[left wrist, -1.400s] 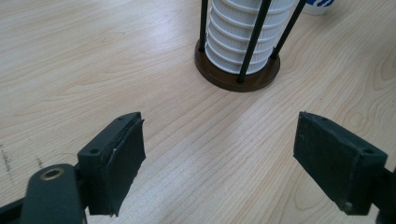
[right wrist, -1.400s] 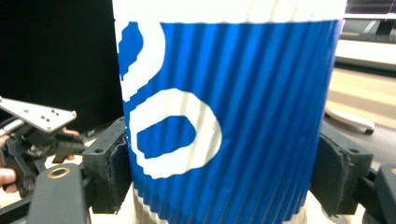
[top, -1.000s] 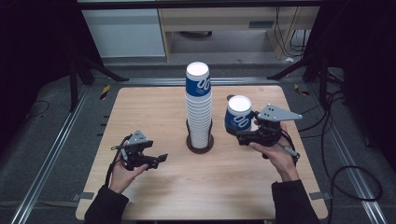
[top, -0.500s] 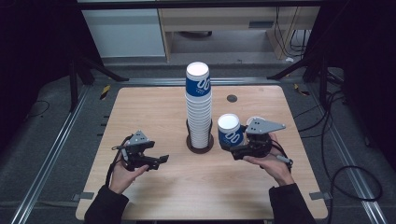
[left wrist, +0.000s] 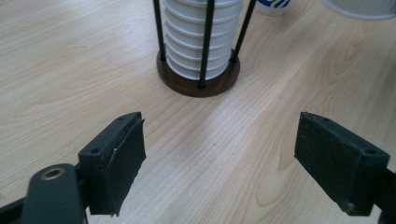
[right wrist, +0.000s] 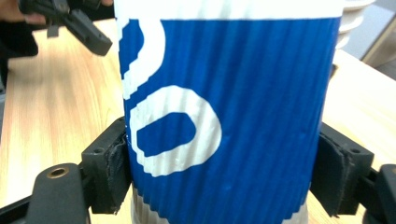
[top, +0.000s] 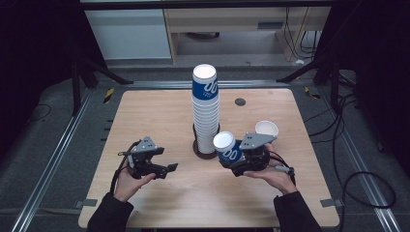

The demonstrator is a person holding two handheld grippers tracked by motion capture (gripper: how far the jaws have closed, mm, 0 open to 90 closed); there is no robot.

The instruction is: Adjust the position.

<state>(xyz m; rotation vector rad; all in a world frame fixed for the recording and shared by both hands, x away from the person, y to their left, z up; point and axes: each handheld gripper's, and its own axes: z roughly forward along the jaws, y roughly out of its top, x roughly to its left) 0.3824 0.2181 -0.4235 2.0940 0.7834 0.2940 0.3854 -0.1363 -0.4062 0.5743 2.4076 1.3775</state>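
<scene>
A tall stack of blue-and-white paper cups (top: 205, 111) stands in a dark-based rod holder (top: 199, 152) at the table's middle. My right gripper (top: 232, 157) is shut on a single blue cup with white print (top: 228, 147), held low, just right of the holder and leaning slightly. In the right gripper view that ribbed blue cup (right wrist: 224, 116) is pressed between both pads (right wrist: 112, 168). My left gripper (top: 164, 169) rests open to the left of the holder. Its jaws stand wide apart over bare wood, the gripper (left wrist: 219, 149) facing the holder's base (left wrist: 198, 84).
A lone white cup (top: 267, 129) stands mouth up behind the right gripper, its rim (left wrist: 359, 7) also in the left gripper view. A small dark disc (top: 240, 101) sits in the wooden tabletop (top: 159, 116) at the back. Metal rails and cables surround the table.
The right gripper has come down and toward the left with the blue cup, from beside the stack's upper part to near its base. The white cup behind it has come into sight. The left gripper stays put.
</scene>
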